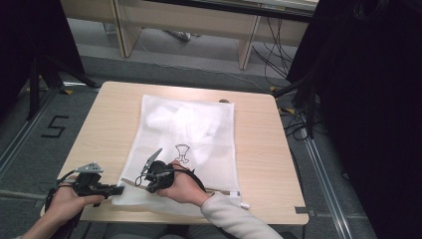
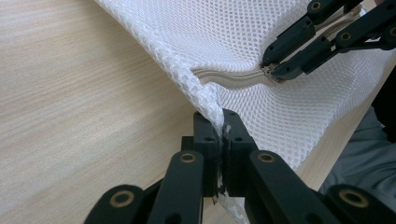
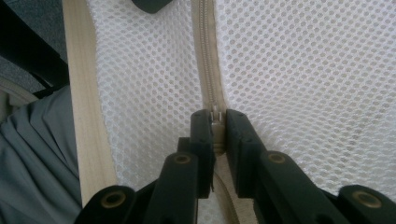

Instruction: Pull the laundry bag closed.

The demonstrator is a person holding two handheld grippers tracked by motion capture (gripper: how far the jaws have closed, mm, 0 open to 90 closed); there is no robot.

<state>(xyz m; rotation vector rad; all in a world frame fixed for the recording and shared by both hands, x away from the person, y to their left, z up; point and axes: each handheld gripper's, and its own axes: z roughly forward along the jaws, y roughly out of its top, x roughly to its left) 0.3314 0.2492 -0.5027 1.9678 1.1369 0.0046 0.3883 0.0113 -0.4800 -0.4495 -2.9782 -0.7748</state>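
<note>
A white mesh laundry bag (image 1: 184, 144) lay flat on the light wooden desk (image 1: 259, 149), its long side running from the near edge toward the far edge, with something white and bunched showing through the mesh in its far half. A small black outline drawing (image 1: 182, 152) sat on the bag near its middle.

The left hand-held gripper (image 1: 118, 189) rested at the near left corner of the bag, held low over the desk. In the left gripper view its 2 jaws were pressed together on the corner of the mesh (image 2: 212, 105) (a thin fold of it ran up between the pads), and the beige zipper (image 2: 229, 77) ran away from that corner toward the right hand-held gripper (image 2: 271, 67) farther off.

The right hand-held gripper (image 1: 141, 180) sat just right of the left one, over the near edge of the bag, with the person's hand (image 1: 181, 186) and pale sleeve (image 1: 234, 216) behind it. In the right gripper view its jaws were clamped on the small metal zipper pull (image 3: 216, 123), with the zipper track (image 3: 207, 56) running straight away from the jaws across the mesh.

The 2 hand-held grippers were near each other but apart, both at the near left end of the zipper.
</note>
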